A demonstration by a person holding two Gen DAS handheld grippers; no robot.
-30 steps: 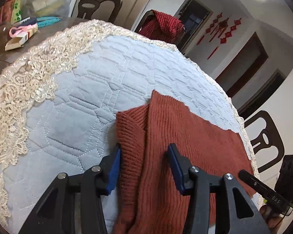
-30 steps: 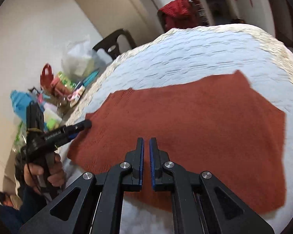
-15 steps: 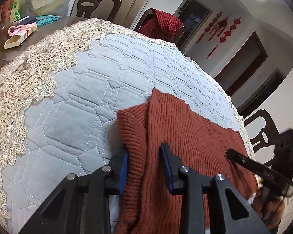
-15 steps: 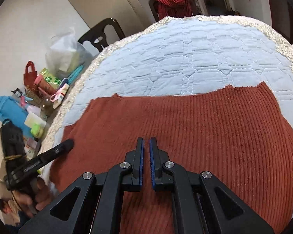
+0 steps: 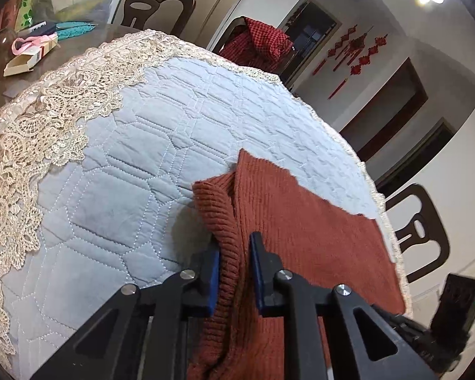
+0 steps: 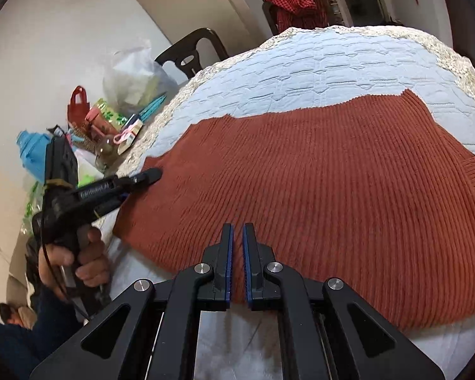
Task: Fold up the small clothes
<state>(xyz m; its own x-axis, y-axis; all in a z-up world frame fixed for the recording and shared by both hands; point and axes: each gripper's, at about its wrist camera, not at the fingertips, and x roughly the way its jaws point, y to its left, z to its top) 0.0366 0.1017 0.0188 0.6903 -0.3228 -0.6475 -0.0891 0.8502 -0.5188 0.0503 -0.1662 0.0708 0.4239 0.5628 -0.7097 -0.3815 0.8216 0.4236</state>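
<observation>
**Left gripper closes on the sweater's ribbed edge; right gripper waits shut over the body**

At the far left of the table a cream lace border [image 5: 44,133] frames a pale blue quilted cover [image 5: 136,196], and on that cover lies the rust-red ribbed knit sweater [image 6: 316,183], spread mostly flat. Its left edge is a thick ribbed band [image 5: 220,221] that stands up in a small ridge.

The left gripper [image 5: 234,269] straddles that ridge. Its jaws have just been closing and now stand narrow, with the ribbed band between the blue pads [image 5: 212,272]; the left pad looks to be against the knit, while the right pad sits at a fold of the fabric, so a firm pinch seems near but contact on both sides cannot be confirmed. In the right wrist view the same tool is held in the person's hand [image 6: 79,253], its tip resting at the sweater's left corner.

Further right, the right gripper [image 6: 236,253] hangs above the near middle of the sweater with its jaws together and nothing between them; whether the tips touch the knit cannot be told.

The step in hand appears to be securing the left edge for a first fold. The next move likely calls for finishing the pinch, then lifting the edge and carrying it across the body, while the right gripper either steadies the cloth or takes a matching edge.
</observation>
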